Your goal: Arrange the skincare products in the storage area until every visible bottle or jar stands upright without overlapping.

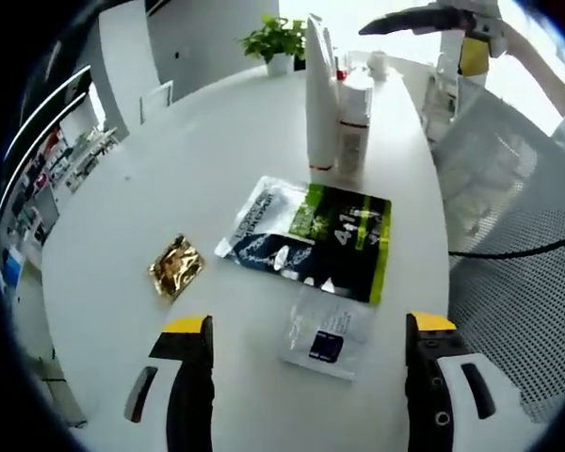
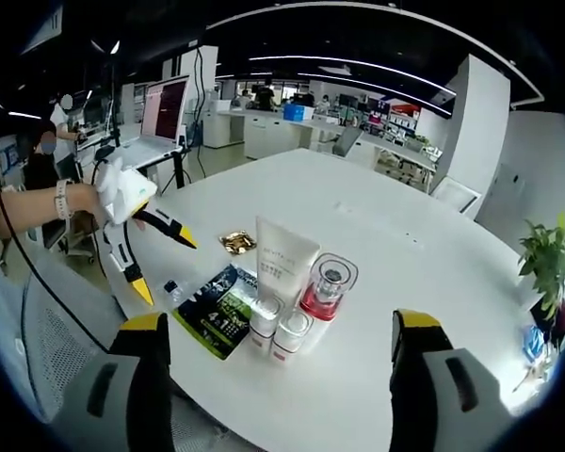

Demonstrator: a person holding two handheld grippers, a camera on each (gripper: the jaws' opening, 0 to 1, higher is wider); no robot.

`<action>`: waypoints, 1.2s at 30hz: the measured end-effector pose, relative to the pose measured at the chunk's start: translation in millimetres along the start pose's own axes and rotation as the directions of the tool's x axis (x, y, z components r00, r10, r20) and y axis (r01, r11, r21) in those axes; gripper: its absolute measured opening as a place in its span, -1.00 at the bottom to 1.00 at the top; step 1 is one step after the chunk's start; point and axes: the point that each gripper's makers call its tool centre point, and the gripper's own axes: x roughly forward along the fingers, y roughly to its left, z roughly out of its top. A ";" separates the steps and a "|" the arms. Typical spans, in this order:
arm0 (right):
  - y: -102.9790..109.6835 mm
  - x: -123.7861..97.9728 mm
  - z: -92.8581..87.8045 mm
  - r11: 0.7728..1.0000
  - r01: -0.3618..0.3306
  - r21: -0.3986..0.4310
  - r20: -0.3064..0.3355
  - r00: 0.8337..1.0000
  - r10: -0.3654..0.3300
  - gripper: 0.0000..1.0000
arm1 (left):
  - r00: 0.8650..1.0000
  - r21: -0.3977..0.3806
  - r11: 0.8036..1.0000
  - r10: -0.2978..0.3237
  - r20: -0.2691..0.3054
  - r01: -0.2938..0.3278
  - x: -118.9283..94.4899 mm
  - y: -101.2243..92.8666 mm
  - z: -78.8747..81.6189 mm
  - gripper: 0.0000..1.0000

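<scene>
white table [image 2: 395, 254], potted plant [image 2: 546, 259], open-plan office

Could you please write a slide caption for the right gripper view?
Open right gripper faces upright bottles and a flat sachet on the table.

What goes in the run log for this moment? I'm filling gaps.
left gripper: open, over sachet | right gripper: open, facing bottles | pouch: flat

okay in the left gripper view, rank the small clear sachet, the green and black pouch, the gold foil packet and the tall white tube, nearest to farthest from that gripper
1. Small clear sachet, just ahead between the jaws.
2. Gold foil packet, left, and green and black pouch, centre: too close to call.
3. Tall white tube, upright at the far end.
</scene>
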 end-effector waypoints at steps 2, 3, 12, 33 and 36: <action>-0.1 -0.3 0.1 1.000 -0.001 0.001 0.002 1.000 0.001 0.97 | 0.999 -0.039 0.999 0.008 0.041 -0.006 -4.8 0.0 7.7 0.66; -0.3 -0.5 0.3 1.000 -0.001 0.002 0.003 1.000 0.001 0.98 | 0.998 -0.061 0.998 0.015 0.054 -0.012 -6.8 0.7 10.2 0.67; -3.0 -4.0 0.6 1.000 0.010 0.002 0.012 1.000 -0.010 0.99 | 0.993 -0.081 0.994 0.085 0.082 -0.079 -29.1 2.2 22.7 0.76; 3.8 -8.5 4.0 1.000 -0.014 -0.002 0.039 0.999 0.014 0.99 | 0.958 -0.208 0.960 0.226 0.177 -0.188 -79.3 -0.8 49.1 0.93; 3.1 -9.6 5.8 1.000 -0.010 0.005 0.048 0.999 0.010 0.99 | 0.951 -0.214 0.955 0.247 0.188 -0.206 -84.7 -0.5 51.9 0.92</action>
